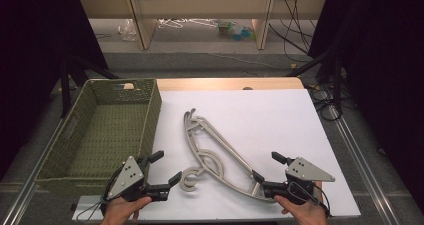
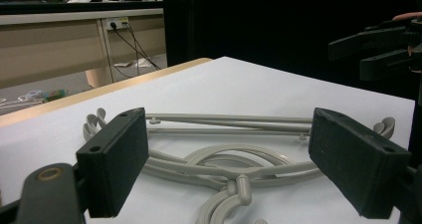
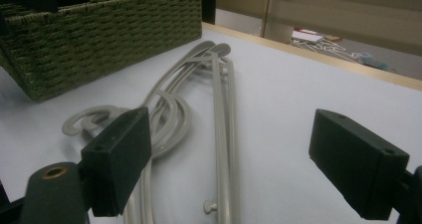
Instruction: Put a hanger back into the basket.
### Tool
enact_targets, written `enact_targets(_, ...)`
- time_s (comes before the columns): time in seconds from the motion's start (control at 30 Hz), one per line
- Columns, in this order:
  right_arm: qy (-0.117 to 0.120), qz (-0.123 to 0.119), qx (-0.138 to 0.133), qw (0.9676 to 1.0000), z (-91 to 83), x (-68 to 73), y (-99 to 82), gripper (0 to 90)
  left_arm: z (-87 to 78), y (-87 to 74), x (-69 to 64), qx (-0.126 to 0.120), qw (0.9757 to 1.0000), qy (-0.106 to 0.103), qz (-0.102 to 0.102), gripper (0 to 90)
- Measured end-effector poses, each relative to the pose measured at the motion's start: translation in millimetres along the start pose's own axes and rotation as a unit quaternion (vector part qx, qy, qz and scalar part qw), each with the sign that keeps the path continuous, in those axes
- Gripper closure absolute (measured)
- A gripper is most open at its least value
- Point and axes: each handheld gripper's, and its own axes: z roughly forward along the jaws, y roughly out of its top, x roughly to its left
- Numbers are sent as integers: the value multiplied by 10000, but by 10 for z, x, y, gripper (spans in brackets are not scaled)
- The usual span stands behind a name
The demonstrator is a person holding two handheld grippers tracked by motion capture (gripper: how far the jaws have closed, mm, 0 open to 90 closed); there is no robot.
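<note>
2 grey plastic hangers (image 1: 215, 152) lie stacked on the white surface (image 1: 280, 120), right of the woven basket (image 1: 100, 130). They look light, stiff and slick; the straight bar offers the best hold. Left gripper (image 1: 167, 169) and right gripper (image 1: 265, 167) both gape wide, empty.

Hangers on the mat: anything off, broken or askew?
Nothing looks damaged. The grey hangers lie stacked flat on the white mat, slanted across it, hooks curling toward the left hand-held gripper. The green basket beside them sits square.

Left gripper (image 1: 166, 167): jaws wide apart, gripping nothing, held low in one hand.
Right gripper (image 1: 266, 167): likewise, jaws wide, nothing between.
</note>
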Motion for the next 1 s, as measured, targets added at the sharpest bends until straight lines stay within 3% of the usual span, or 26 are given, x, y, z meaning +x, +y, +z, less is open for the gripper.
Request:
enact_targets(0.23, 122, -29, 207, 9997, 39, 39, -5, 175, -2, -4, -16, -4, 10000, 4, -51, 159)
enact_targets(0.27, 121, -87, 138, 9998, 62, 46, -7, 175, -2, -5, -18, -1, 10000, 1, -52, 159)
enact_targets(0.3, 208, -46, 295, 9993, 64, 67, 2, 174, -1, -5, -18, 2, 10000, 0, -55, 159)
enact_targets(0.4, 245, -165, 423, 9987, 105, 115, 5, 174, -1, -3, -19, 4, 10000, -6, -59, 158)
enact_targets(0.6, 555, -350, 733, 9951, 230, 235, 21, 174, 3, -5, -22, 31, 10000, -19, -4, 158)
enact_targets(0.7, 623, -422, 828, 9937, 266, 270, 33, 174, -1, -1, -15, 12, 10000, -30, 20, 158)
enact_targets(0.73, 624, -464, 823, 9936, 286, 283, 37, 174, -2, -7, -30, 18, 9999, -3, -106, 158)
enact_targets(1.0, 768, -610, 1075, 9894, 412, 334, 37, 182, -2, -5, -22, 27, 10000, -9, 13, 158)
